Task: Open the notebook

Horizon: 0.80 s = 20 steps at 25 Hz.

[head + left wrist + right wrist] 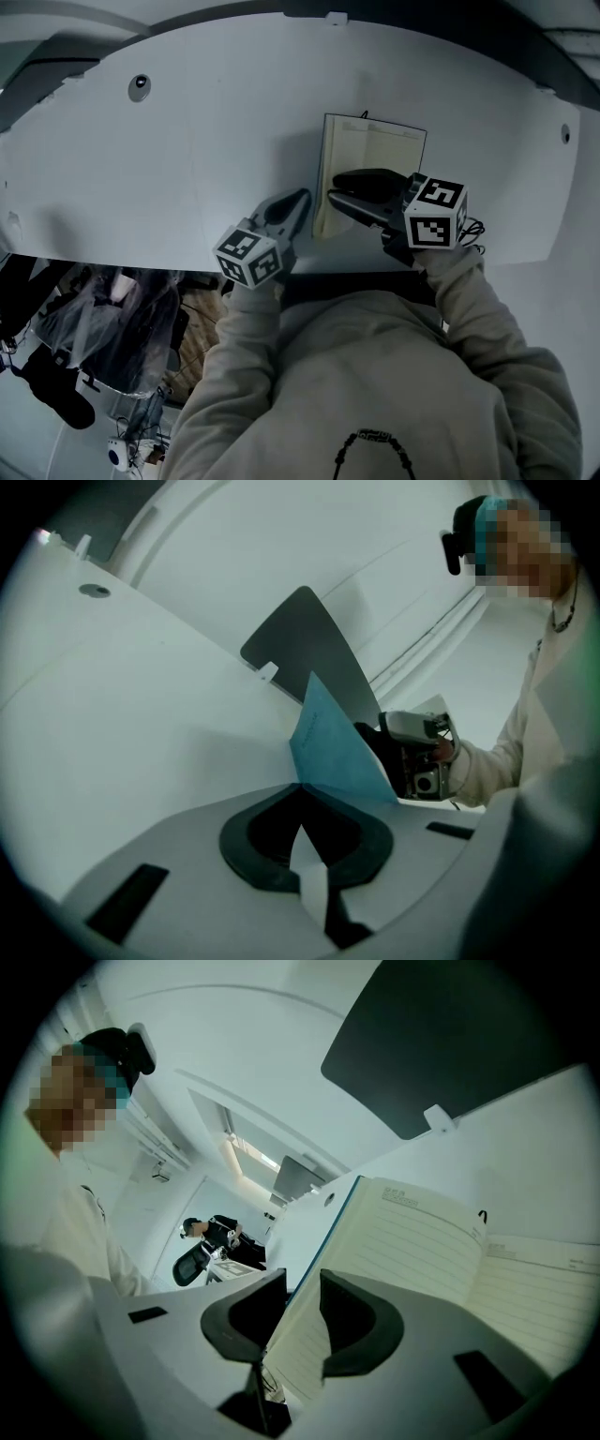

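The notebook (375, 155) lies open on the white table (187, 141), cream lined pages up. Its left leaf, with the blue cover (333, 752) behind it, stands raised. My left gripper (302, 199) is at that leaf's near left edge; in the left gripper view its jaws (305, 832) are closed on a thin pale edge, with the blue cover rising just beyond the tips. My right gripper (339, 195) reaches over the notebook from the right. In its own view, the right gripper (298, 1321) is open around the raised lined leaf (412, 1241), with a gap on the left side.
A dark panel (450, 1035) stands up behind the table's far edge. A round grommet (141, 86) sits in the tabletop at far left. Cables (473, 230) hang at the near edge by my right hand. Bags and gear (103, 328) lie on the floor at lower left.
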{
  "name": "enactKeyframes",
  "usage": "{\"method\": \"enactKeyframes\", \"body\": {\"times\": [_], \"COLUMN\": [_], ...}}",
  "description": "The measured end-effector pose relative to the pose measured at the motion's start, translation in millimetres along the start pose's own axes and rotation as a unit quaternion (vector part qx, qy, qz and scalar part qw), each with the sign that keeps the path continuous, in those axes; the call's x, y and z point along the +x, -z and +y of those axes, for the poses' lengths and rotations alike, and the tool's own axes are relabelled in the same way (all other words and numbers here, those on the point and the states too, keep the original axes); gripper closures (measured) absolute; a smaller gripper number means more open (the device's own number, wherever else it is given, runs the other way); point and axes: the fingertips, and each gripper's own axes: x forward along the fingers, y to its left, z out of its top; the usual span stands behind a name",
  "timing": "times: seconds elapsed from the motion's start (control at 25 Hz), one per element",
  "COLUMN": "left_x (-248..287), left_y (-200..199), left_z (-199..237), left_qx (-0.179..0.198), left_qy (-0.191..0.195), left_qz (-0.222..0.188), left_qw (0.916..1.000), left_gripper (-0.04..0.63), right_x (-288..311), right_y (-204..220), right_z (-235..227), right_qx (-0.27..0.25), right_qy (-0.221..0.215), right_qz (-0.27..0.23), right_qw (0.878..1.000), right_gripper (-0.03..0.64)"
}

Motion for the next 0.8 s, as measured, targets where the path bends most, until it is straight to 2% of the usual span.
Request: {"method": "enactKeyframes", "body": {"times": [0.16, 0.4, 0.52, 0.68, 0.8], "left_x": [-19.4, -54.0, -69.1, -83.2, -89.6], "left_y": [5.7, 25.7, 38.5, 48.9, 54.8], "left_z": [12.5, 37.7, 47.6, 55.5, 59.0], "left_qx": [-0.012, -0.039, -0.053, -0.062, -0.075], "left_qy": [-0.018, -0.065, -0.075, -0.081, -0.085], "left_qz": [-0.02, -0.042, -0.044, -0.05, -0.064], "left_qw": [0.9996, 0.9963, 0.9948, 0.9936, 0.9915], "left_gripper": [0.601, 0.601, 0.601, 0.601, 0.601], "right_x": [23.8, 59.1, 70.9, 86.3, 85.0], "right_y": [6.2, 48.2, 58.9, 68.4, 66.7], "right_z": [-12.2, -50.1, -58.4, -60.5, -65.0], "right_qx": [-0.012, -0.023, -0.016, -0.036, -0.019], "right_qy": [0.001, 0.025, 0.033, 0.044, 0.044], "right_qz": [0.029, 0.121, 0.134, 0.159, 0.147], "right_qw": [1.0, 0.992, 0.99, 0.986, 0.988], "right_gripper": [0.509, 0.523, 0.531, 0.552, 0.592]}}
